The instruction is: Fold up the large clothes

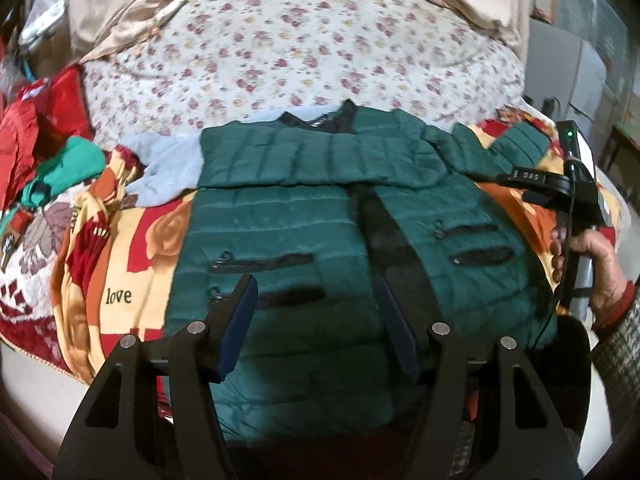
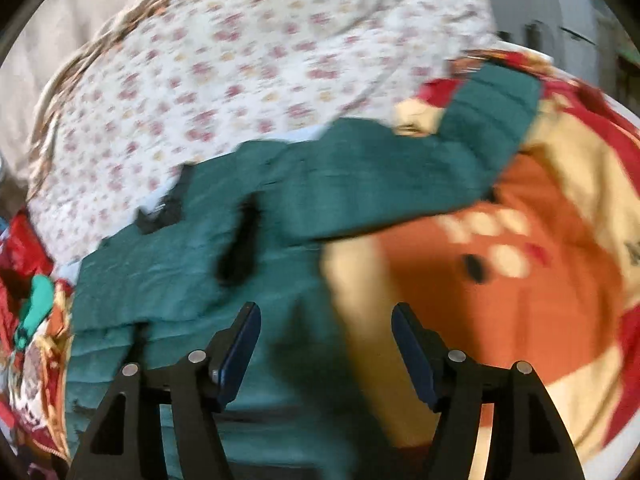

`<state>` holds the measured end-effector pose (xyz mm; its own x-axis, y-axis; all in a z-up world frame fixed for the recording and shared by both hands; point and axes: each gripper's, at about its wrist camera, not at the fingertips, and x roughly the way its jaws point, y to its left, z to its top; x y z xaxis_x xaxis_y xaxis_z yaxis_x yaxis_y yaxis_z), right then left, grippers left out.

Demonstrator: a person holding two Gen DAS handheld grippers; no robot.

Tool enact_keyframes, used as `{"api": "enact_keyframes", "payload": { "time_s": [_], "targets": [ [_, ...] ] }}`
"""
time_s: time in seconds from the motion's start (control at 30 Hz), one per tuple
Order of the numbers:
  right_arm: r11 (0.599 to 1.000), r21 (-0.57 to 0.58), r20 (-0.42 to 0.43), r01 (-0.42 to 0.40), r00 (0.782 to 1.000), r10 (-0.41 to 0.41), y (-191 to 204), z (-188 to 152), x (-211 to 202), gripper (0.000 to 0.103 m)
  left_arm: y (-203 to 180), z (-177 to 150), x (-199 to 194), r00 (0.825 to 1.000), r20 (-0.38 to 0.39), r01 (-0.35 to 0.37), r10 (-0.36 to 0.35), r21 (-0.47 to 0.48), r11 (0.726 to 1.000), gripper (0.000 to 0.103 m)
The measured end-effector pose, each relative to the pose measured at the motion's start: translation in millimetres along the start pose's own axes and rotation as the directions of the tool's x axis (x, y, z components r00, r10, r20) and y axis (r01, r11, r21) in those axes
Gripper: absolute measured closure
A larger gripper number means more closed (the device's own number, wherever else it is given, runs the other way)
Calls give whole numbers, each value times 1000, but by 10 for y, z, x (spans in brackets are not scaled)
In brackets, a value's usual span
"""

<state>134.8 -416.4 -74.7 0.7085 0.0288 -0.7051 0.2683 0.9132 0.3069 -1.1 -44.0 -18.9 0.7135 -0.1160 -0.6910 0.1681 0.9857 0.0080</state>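
Note:
A dark green quilted puffer jacket (image 1: 320, 220) lies front up on the bed, its left sleeve folded across the chest and its right sleeve (image 1: 516, 140) stretched out to the right. My left gripper (image 1: 316, 284) is open and empty above the jacket's lower front. My right gripper (image 2: 326, 312) is open and empty over the jacket's right edge (image 2: 280, 240), with the outstretched sleeve (image 2: 480, 120) beyond it; this view is blurred. The right gripper's body (image 1: 576, 184) shows at the right of the left wrist view, held by a hand.
An orange, red and cream blanket (image 1: 120, 264) lies under the jacket (image 2: 520, 280). A floral sheet (image 1: 300, 48) covers the far bed. A grey garment (image 1: 172, 168) lies under the jacket's left shoulder. Red and green clothes (image 1: 44, 148) are piled at the left.

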Motion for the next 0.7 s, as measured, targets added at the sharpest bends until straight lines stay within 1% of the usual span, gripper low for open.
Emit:
{"api": "enact_keyframes", "payload": {
  "time_s": [0.07,0.13,0.2,0.27,0.4,0.47,0.6,0.7],
  "targets": [
    [997,72,18,27,999,-29,-386,68,-42,38,-115,-9,-4,1000,-4,9,-9,27,1000,40],
    [991,125,37,43,998,-48,-655,163,-56,38,-184,-11,25,1000,-14,17,-17,39,999,40],
    [983,177,54,38,997,-49,-902,304,-53,38,-228,-12,86,999,-32,22,-20,45,999,40],
    [974,228,94,17,995,-39,-1125,504,-84,38,-251,-5,167,998,-57,22,-19,45,999,40],
    [957,288,177,-41,984,-11,-1463,928,-136,38,-227,7,335,995,-102,8,-5,25,1000,40],
    [950,304,203,-65,979,2,-1598,1144,-115,38,-194,8,415,992,-123,2,-2,7,1000,40],
    [928,357,208,-105,978,30,-1813,1470,25,38,-108,29,614,984,-179,-18,11,-37,999,40],
    [917,390,194,-85,981,8,-1925,1643,162,38,-76,47,700,979,-202,-36,24,-52,998,40]
  ]
}}
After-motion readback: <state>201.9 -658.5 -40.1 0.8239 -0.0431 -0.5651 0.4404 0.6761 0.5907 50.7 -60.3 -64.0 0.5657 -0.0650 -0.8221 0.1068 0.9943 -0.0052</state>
